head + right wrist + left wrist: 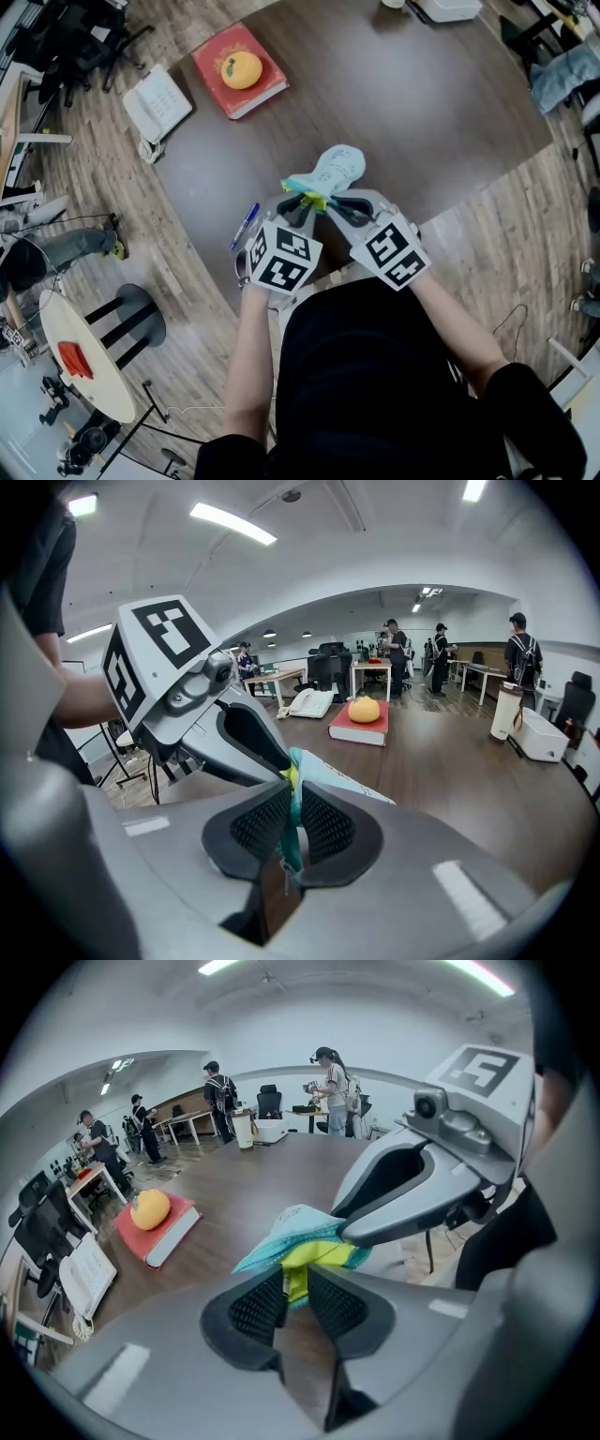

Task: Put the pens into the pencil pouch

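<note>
A light blue pencil pouch (pixel 333 171) with a yellow lining lies near the front edge of the dark table (pixel 422 112), its mouth held up between my two grippers. My right gripper (pixel 292 822) is shut on the pouch's teal zipper edge (pixel 296 789). On the other side my left gripper (pixel 295 1302) stands open a little, and the yellow lining (pixel 298 1262) hangs in the gap between its pads. In the head view the left gripper (pixel 302 204) and the right gripper (pixel 339 204) meet at the pouch mouth. A blue pen (pixel 245 225) lies on the table just left of the left gripper.
A red book (pixel 251 89) with an orange (pixel 242 68) on it lies at the far left of the table, a white desk phone (pixel 157 101) beside it. A white box (pixel 448 7) stands at the far edge. Chairs and a small round table (pixel 89 375) stand at the left.
</note>
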Available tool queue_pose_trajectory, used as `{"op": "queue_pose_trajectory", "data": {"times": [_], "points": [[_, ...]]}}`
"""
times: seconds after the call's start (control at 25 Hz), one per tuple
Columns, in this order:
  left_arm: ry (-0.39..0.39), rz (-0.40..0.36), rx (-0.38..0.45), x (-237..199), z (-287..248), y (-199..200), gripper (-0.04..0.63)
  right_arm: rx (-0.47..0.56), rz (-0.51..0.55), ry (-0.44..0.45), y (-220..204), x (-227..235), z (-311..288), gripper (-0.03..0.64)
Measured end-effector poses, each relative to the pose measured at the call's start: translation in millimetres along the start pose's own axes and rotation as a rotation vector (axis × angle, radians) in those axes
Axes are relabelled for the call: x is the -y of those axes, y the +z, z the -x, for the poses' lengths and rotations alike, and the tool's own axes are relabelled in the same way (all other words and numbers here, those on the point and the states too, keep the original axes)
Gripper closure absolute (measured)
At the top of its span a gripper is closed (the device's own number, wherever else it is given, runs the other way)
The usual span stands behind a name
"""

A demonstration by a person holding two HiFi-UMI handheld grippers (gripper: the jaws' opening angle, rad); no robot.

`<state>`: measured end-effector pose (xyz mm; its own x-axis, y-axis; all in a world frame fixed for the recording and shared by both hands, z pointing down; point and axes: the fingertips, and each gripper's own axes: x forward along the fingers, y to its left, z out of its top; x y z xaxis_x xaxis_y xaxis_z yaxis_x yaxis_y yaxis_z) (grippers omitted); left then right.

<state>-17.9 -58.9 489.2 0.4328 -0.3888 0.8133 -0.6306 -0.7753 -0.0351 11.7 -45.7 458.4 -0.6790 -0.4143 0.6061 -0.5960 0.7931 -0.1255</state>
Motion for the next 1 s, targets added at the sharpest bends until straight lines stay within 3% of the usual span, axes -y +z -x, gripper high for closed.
{"op": "queue_pose_trajectory", "data": {"times": [0.52, 1.0], "points": [[0.016, -0.018, 0.031, 1, 9, 3, 0.492, 0.006, -0.005, -0.016, 1, 6, 3, 0.572], [0.065, 0.010, 0.057, -6, 25, -5, 0.492, 0.004, -0.001, -0.032, 0, 5, 4, 0.572]]}}
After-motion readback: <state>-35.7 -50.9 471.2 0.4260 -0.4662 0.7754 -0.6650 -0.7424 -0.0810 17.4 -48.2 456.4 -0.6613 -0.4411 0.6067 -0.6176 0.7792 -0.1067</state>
